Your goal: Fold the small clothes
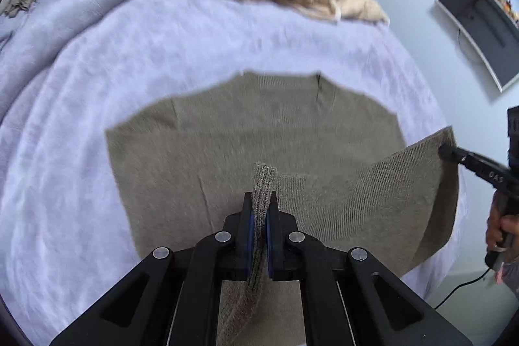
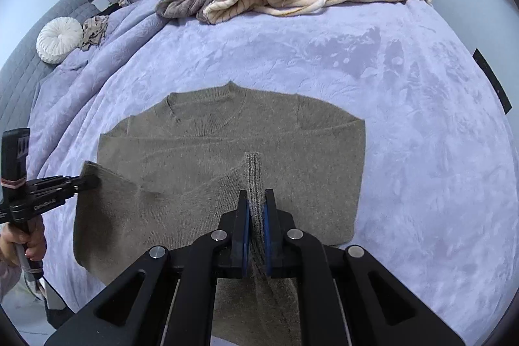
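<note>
Your left tool (image 1: 260,209) and right tool (image 2: 256,209) each pinch a corner of the sweater's (image 2: 259,132) bottom hem, raised off the bed (image 2: 421,119). Its neck lies straight ahead toward the far edge, so fold along that length.

The left gripper (image 1: 261,200) and the right gripper (image 2: 256,198) both point steeply down, jaws clamped tight, each handle gripped by a hand (image 2: 30,244) below.
</note>
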